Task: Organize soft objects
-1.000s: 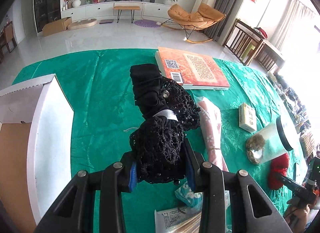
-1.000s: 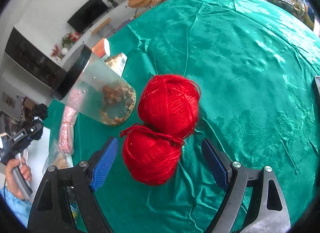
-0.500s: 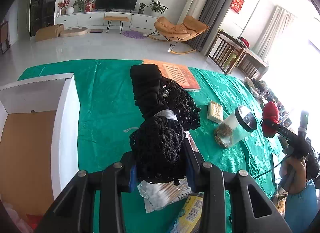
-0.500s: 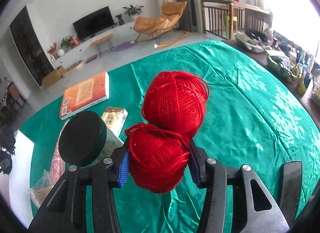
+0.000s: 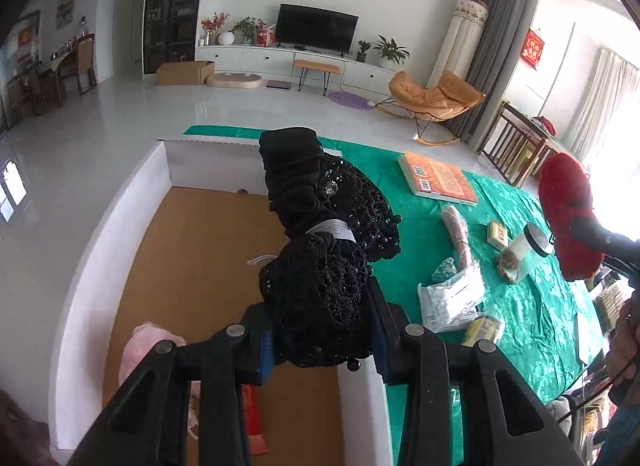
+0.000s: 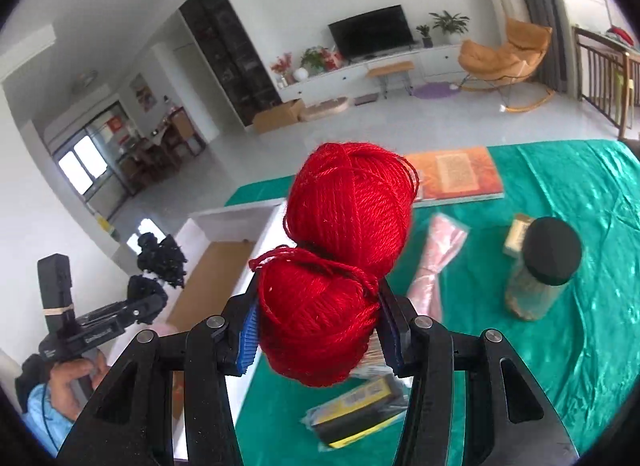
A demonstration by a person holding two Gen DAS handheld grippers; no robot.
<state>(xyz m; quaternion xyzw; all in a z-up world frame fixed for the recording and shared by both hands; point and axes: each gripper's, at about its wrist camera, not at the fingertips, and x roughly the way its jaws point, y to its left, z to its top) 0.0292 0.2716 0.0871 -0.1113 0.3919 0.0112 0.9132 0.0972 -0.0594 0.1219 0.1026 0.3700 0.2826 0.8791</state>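
Red yarn (image 6: 332,266), two balls joined by loose strands, sat clamped between the blue pads of the right gripper (image 6: 320,330), the lower ball squeezed and the upper one standing free above it. The jaws had just been closing, and the yarn was pinched between them, lifted clear of the green tablecloth (image 6: 560,366). In the left wrist view the same yarn (image 5: 568,217) showed at the right edge, held up in the air over the table.

The left gripper (image 5: 322,338) was closed tight on a black crocheted lace bundle (image 5: 320,250) bound with a pale elastic band (image 5: 332,227). It hung above the open white cardboard box (image 5: 100,266), whose brown floor lay beneath it; a pink soft item (image 5: 140,350) lay in the box's near corner.

On the cloth lay an orange book (image 5: 440,179), a rolled pink fabric in clear wrap (image 6: 432,266), a small beige box (image 5: 498,234), a black-lidded jar (image 6: 540,270) lying tilted, a white packet (image 5: 448,302) and a yellow-and-black pack (image 6: 360,410). A hand (image 6: 70,386) gripped the left tool's handle
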